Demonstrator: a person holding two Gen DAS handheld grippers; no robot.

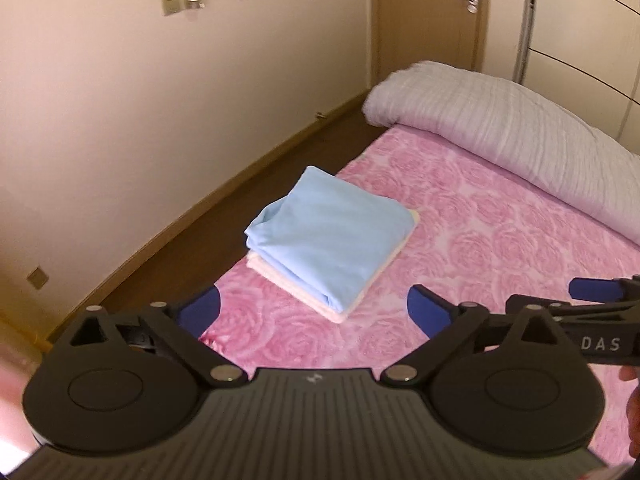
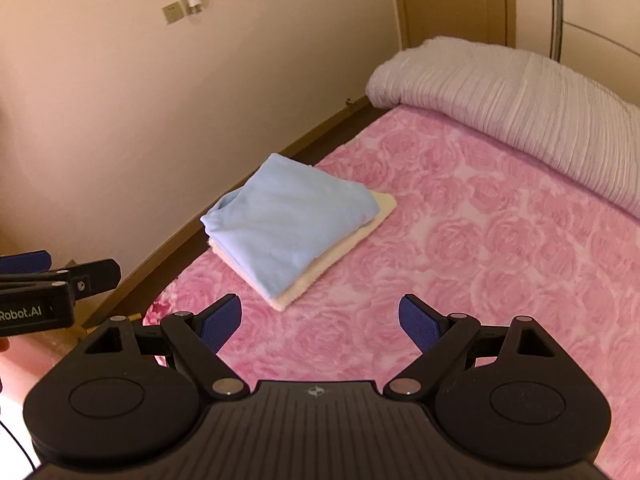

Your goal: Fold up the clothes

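Note:
A folded light blue garment [image 1: 328, 236] lies on top of a folded cream one [image 1: 340, 312], stacked near the left edge of the bed. The same blue garment [image 2: 292, 224] and cream garment [image 2: 332, 260] show in the right wrist view. My left gripper [image 1: 314, 312] hangs above the bed, short of the stack, jaws open and empty. My right gripper [image 2: 320, 322] is also open and empty, a little back from the stack. Each gripper appears at the edge of the other's view, the right one [image 1: 592, 292] and the left one [image 2: 48, 276].
The bed carries a pink rose-patterned cover [image 1: 500, 248]. A rolled grey-white duvet [image 1: 520, 132] lies along its far side. A dark floor strip [image 1: 200, 220] and beige wall [image 1: 160, 100] run along the left. A door [image 1: 440, 8] and wardrobe [image 1: 580, 32] stand beyond.

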